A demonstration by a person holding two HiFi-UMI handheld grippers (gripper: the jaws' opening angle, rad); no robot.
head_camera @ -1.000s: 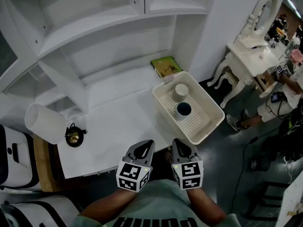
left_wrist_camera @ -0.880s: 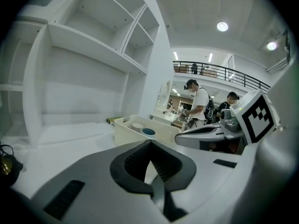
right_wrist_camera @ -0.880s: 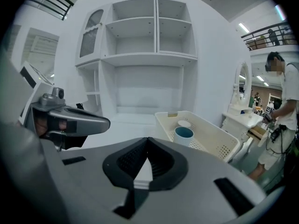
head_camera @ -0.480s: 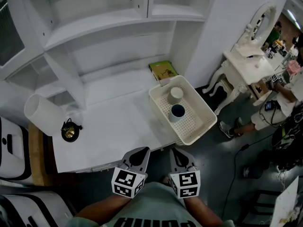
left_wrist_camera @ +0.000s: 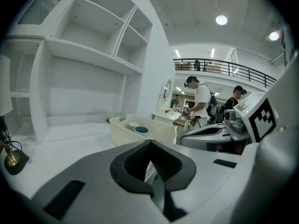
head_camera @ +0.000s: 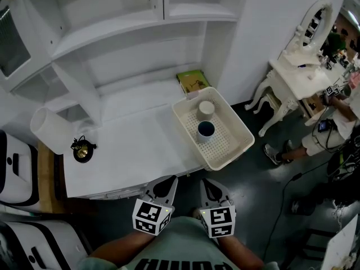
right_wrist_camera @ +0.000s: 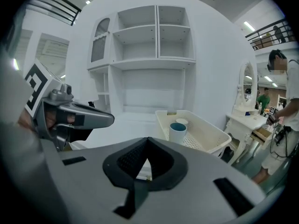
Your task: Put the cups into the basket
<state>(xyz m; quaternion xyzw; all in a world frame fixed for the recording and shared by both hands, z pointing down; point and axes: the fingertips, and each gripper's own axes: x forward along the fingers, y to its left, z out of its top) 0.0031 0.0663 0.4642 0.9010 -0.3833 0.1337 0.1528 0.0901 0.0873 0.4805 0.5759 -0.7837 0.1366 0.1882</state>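
A: We see two cups in the basket (head_camera: 241, 146): a white cup (head_camera: 206, 109) and a blue-lined cup (head_camera: 205, 131), both upright, just beside each other.
B: The basket's on the table's (head_camera: 129, 151) right end. Its near corner looks to hang past the edge.
A: Left claw (head_camera: 167, 182) and right claw (head_camera: 209, 184) are pressed together, empty, well apart from the basket.
B: Looks done to us. Risk: if we clip that corner passing by, the basket tips and the cups spill.
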